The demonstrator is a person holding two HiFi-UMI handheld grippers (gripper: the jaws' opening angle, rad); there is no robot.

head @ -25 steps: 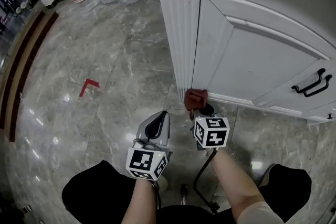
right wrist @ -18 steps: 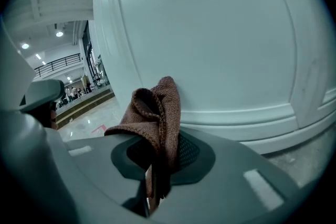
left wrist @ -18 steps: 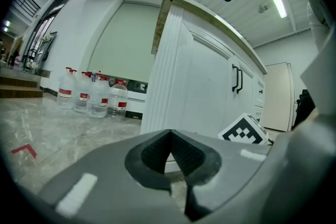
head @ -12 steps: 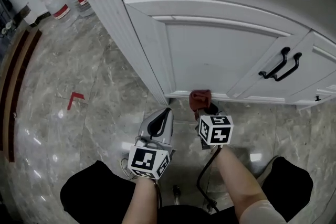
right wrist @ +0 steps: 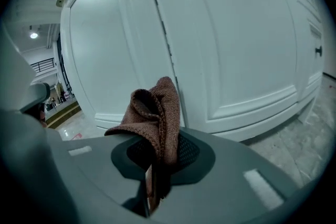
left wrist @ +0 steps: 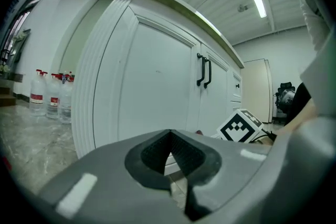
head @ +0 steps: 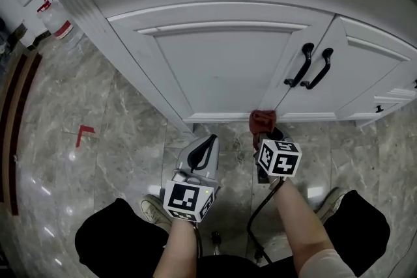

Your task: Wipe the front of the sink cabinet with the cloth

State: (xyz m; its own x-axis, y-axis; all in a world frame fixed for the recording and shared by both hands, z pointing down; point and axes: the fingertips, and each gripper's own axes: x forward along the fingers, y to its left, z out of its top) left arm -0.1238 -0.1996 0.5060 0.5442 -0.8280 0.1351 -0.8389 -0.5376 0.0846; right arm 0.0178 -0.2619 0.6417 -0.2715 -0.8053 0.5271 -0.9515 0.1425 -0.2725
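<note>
1. Head view: the right hand-held gripper holds the cloth low at the sink cabinet, by the seam between its doors and just above the floor. Only a small bunch seems to meet the paint, so a sweep may leave strips unwiped. Going higher, it could snag the door handles.
2. Left gripper view: the left hand-held gripper is closed on nothing, near the cabinet. If it drifts forward it could knock the door.
3. Right gripper view: the jaws are clamped on the cloth's lower folds and the top flops loose. Hard rubbing could drag it out, letting the gripper scrape the door.
</note>
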